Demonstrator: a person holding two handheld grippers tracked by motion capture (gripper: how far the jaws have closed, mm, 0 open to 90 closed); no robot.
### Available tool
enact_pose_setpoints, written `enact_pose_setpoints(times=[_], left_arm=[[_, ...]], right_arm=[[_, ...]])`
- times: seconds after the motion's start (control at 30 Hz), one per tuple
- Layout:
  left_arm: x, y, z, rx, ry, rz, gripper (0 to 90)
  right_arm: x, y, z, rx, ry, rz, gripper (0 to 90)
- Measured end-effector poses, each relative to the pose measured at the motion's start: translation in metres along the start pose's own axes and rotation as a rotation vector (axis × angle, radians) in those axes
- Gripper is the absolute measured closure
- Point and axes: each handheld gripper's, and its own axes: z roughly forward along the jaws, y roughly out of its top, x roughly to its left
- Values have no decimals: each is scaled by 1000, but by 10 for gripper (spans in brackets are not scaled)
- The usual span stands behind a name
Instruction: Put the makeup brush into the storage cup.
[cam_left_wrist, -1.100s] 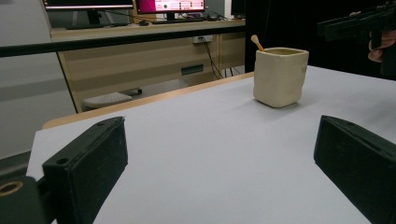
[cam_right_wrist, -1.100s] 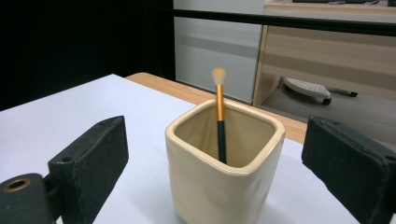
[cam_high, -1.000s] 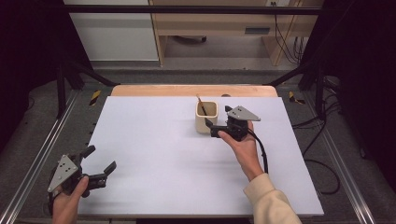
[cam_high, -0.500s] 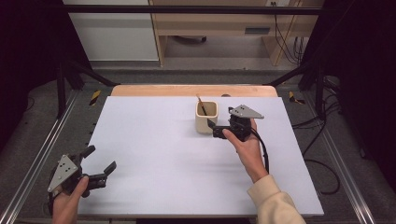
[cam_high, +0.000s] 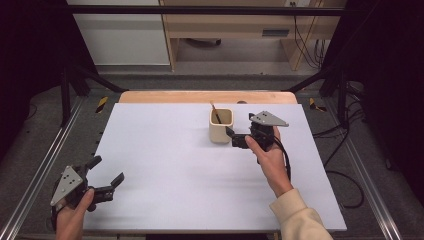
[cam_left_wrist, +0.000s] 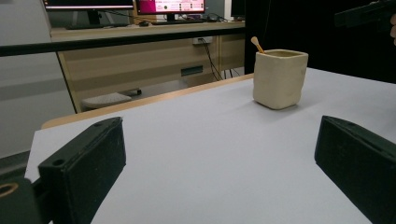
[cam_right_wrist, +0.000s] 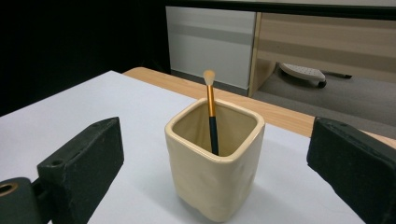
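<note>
Tabletop (cam_high: 165, 170): smooth, matt, pale lilac-white sheet, laminate-like; along its far edge a strip of bare light wood (cam_high: 200, 96) with a soft sheen.

Cup (cam_right_wrist: 215, 171): cream ceramic, glazed and glossy, walls slightly uneven as if hand-formed.

Brush (cam_right_wrist: 211, 112): handle black and smooth at the lower end, shiny gold metal band above, pale soft bristles at the top.

Right tongs (cam_right_wrist: 215, 172): jaws of black matt plastic, faintly grainy. Left tongs (cam_left_wrist: 219, 177): same finish. Each carries a grey, dull metal plate (cam_high: 268, 119).

Sleeve (cam_high: 297, 222): cream cloth, soft knit look.
</note>
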Motion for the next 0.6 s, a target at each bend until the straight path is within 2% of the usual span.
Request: enact_pose_setpoints(times=[0.6], left_arm=[[1, 0, -2, -10, 5, -8, 6]], right_arm=[[-4, 10, -26, -23, -6, -19, 37]])
